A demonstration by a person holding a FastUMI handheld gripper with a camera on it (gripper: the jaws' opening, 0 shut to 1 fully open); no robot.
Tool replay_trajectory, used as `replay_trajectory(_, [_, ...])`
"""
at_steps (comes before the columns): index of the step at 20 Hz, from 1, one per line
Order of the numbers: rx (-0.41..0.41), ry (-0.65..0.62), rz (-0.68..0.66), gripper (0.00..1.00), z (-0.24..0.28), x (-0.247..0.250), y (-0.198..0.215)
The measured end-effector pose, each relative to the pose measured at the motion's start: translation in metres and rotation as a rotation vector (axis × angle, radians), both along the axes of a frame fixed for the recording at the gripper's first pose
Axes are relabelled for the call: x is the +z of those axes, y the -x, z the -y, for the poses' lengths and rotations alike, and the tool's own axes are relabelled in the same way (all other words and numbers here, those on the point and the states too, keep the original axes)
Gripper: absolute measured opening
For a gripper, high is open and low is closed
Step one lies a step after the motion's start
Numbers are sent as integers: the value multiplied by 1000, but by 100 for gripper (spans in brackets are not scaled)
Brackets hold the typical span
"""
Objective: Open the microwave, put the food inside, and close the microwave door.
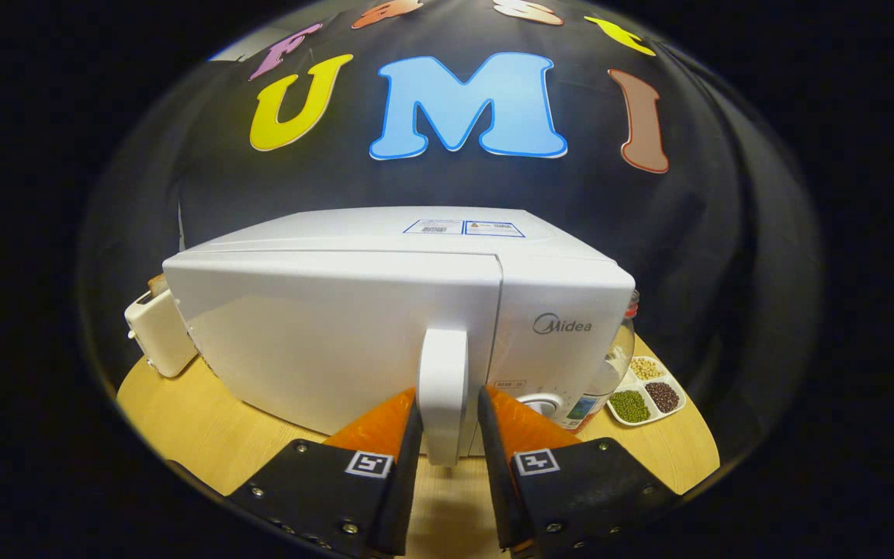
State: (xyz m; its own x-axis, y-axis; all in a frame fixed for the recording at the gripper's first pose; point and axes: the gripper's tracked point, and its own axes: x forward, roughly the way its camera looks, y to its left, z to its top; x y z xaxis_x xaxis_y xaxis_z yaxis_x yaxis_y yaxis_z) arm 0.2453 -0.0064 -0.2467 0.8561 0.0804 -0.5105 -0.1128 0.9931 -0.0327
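A white microwave (323,326) stands on the wooden table (199,435) right in front of me, its door shut flush with the body. The door's white vertical handle (443,388) sits between my two fingers. My gripper (447,404) straddles the handle, with one finger close on each side; I cannot tell whether both press on it. A round knob (542,404) shows on the control panel just right of the handle, partly hidden behind my right finger.
A white toaster (158,330) stands left of the microwave. To its right are a clear bottle (610,373) and a divided white dish (645,392) of beans. The round table's edge curves close below my fingers.
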Motion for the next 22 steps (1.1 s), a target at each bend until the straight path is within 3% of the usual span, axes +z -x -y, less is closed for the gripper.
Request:
replay_trajectory(1, [2,-6,-10,34,0,-1,-2])
replay_trajectory(2, [39,-43,-11,33,-8,2,1])
replay_trajectory(4, [4,-31,-8,10,16,-7,-6])
replay_trajectory(9, [10,-34,-44,10,87,24,12])
replay_trajectory(10, [20,-18,-30,10,55,14,25])
replay_trajectory(12, [50,6,-9,10,40,14,44])
replay_trajectory(22, [83,-41,-56,9,4,19,131])
